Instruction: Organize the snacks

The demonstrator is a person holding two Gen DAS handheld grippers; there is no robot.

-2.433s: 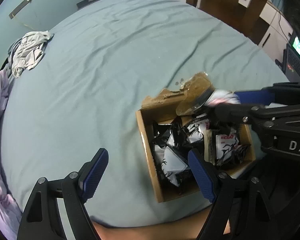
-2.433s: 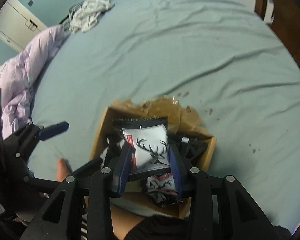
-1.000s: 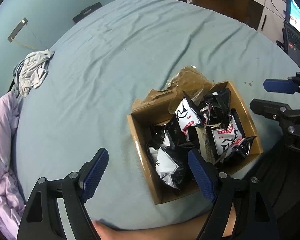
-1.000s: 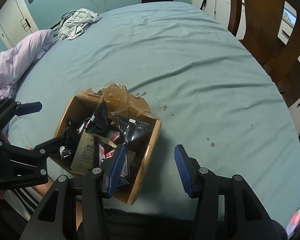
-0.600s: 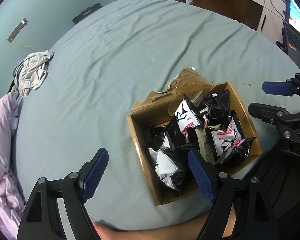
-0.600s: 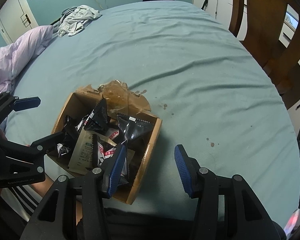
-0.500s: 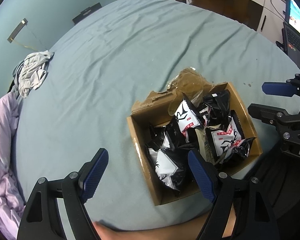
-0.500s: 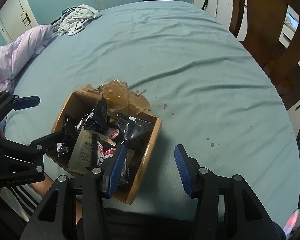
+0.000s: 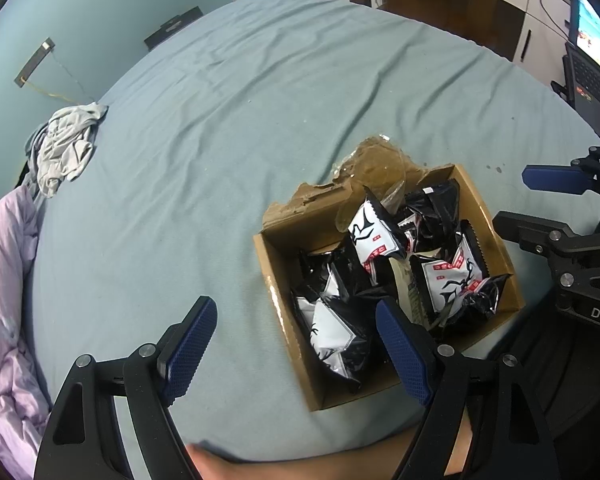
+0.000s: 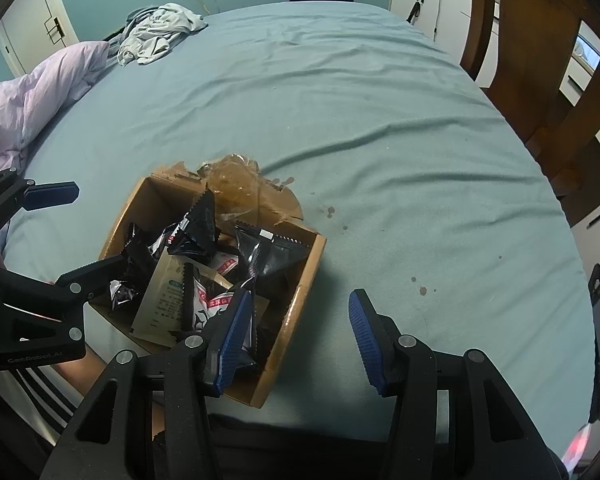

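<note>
An open cardboard box (image 9: 276,280) with a torn flap sits on the blue-grey bed sheet near the front edge; it also shows in the right wrist view (image 10: 304,280). It holds several black-and-white snack packets with a deer print (image 9: 452,280) (image 10: 204,232) and a tan packet (image 10: 168,292). My left gripper (image 9: 296,344) is open and empty, held over the box's left wall. My right gripper (image 10: 296,336) is open and empty, straddling the box's right wall. Each gripper shows at the edge of the other's view.
A purple duvet (image 10: 36,92) and a bundle of grey clothes (image 10: 156,36) lie at the bed's far left. A wooden chair (image 10: 540,60) stands at the right. A laptop (image 9: 592,80) sits at the far right. The person's leg (image 9: 300,464) lies below the box.
My right gripper let go of a deer-print packet into the box, opened and drew back to the right. In the last half second almost nothing moved.
</note>
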